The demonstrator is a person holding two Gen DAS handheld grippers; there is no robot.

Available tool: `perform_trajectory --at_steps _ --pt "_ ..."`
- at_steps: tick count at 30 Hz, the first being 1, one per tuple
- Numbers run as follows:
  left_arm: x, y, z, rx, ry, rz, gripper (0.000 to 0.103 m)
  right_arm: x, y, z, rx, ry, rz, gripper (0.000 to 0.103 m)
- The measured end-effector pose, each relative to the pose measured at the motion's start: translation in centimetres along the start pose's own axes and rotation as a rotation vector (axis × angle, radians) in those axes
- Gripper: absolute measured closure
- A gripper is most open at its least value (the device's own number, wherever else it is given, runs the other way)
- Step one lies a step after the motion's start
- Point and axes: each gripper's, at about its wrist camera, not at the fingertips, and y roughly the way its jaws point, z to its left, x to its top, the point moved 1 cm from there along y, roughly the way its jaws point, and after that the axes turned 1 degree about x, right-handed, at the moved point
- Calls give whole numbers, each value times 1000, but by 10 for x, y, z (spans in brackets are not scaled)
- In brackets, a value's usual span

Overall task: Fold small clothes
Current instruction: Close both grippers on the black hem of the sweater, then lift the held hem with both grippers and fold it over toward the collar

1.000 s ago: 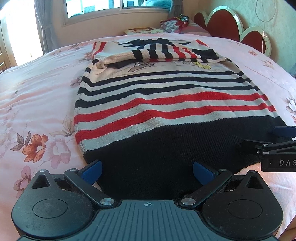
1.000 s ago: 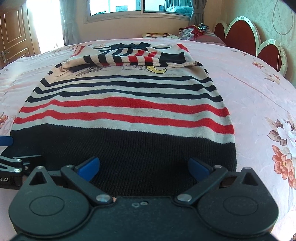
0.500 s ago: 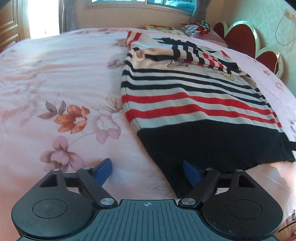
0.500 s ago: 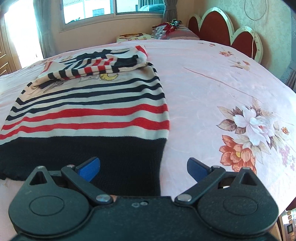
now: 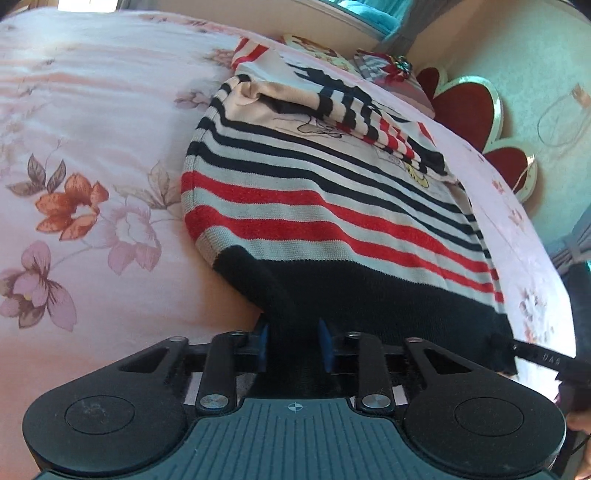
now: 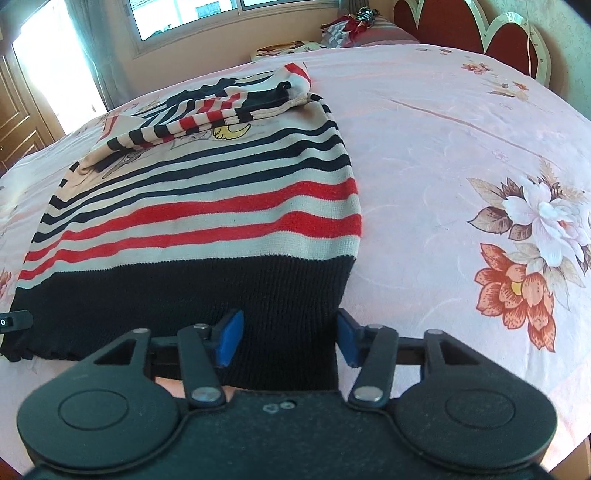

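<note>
Sweater (image 5: 332, 221) hem is where both grippers are at work: the left gripper (image 5: 291, 347) is clenched on the black band at the near left corner, its blue pads (image 5: 263, 343) pressing bunched knit between them. The right gripper (image 6: 288, 338) straddles the near right corner of the same band; its blue pads (image 6: 231, 338) stand apart with the dark cloth lying between them, the left pad against the fabric and the right pad at its edge, so the grip looks only partly drawn in. Seen from the left wrist, the right gripper's black finger tip touches the far right end of the hem. Beyond the black band, the sweater runs away in red, white and black stripes, lying flat on the pink flowered bedspread (image 6: 461, 166), with its striped sleeves (image 6: 207, 110) folded across the chest at the far end. Farther off stand a red scalloped headboard (image 5: 469, 110), pillows (image 6: 354, 26) and a window (image 6: 221, 14).
</note>
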Motion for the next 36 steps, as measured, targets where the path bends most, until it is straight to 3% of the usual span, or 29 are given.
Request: perform_trajectory --at_steps 2,3,5,6,9,13,21,28,36 --pt "-1 4 3 -10 -14 1 78 2 1 -5 15 14 12 62" --pt "0 5 2 -12 -11 4 88 4 2 -6 17 14 23 65" --pt "4 7 0 -24 -11 21 92 7 1 -8 34 10 46 88" --pt "6 7 -2 -26 -7 20 92 9 1 -9 51 22 56 92" --pt "18 -2 -10 -53 18 -15 92 16 -4 -12 107 52 59 93" --pt "51 -13 -22 -93 29 -90 92 39 -16 -12 193 111 -6 94" --pt "155 0 -44 -115 34 -230 92 146 -5 -14 314 188 -173 96" --pt "253 61 -52 -76 -1 -295 92 251 64 -11 329 176 -233 97" --pt "332 163 -38 28 -109 -246 92 329 169 -14 280 202 -199 97"
